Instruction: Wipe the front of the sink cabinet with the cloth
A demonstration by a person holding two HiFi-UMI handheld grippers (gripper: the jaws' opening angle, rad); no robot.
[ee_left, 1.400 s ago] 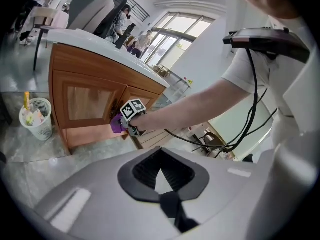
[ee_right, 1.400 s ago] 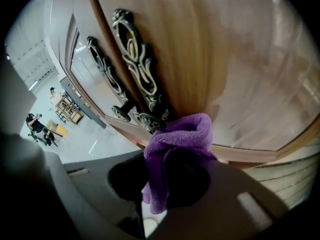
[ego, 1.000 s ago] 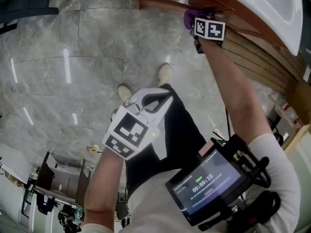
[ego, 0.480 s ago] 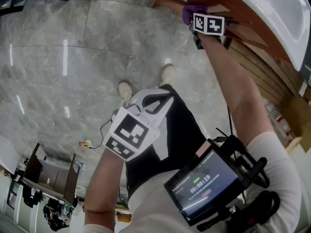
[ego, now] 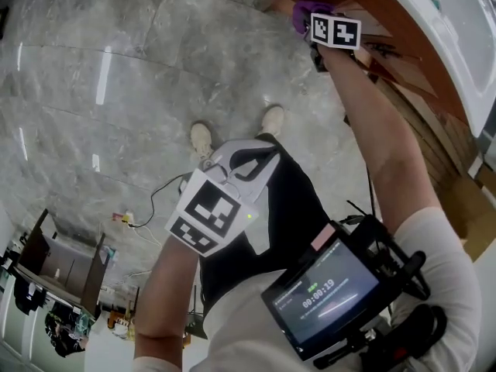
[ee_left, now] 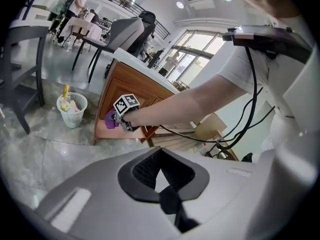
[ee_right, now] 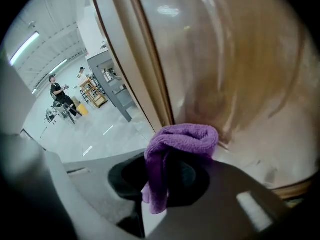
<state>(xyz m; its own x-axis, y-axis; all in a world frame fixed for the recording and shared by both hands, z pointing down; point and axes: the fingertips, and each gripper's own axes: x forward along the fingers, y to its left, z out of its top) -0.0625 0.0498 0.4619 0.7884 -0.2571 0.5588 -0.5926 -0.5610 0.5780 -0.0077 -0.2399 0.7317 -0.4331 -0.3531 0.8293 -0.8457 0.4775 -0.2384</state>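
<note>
My right gripper is stretched out to the wooden sink cabinet front and is shut on a purple cloth. In the right gripper view the folded cloth bulges out of the right gripper and presses against the brown cabinet panel, close to its vertical edge. The left gripper view shows the cloth held against the cabinet near its end. My left gripper hangs at the person's waist, away from the cabinet. That left gripper is shut with nothing in it.
A white sink basin tops the cabinet. Grey marble floor spreads to the left, with a cable lying on it. A white waste basket stands beside the cabinet's end, and a chair stands further off. Shoes show below.
The right gripper with the cloth has slid along the cabinet front toward its end corner. The left gripper has stayed at the waist.
</note>
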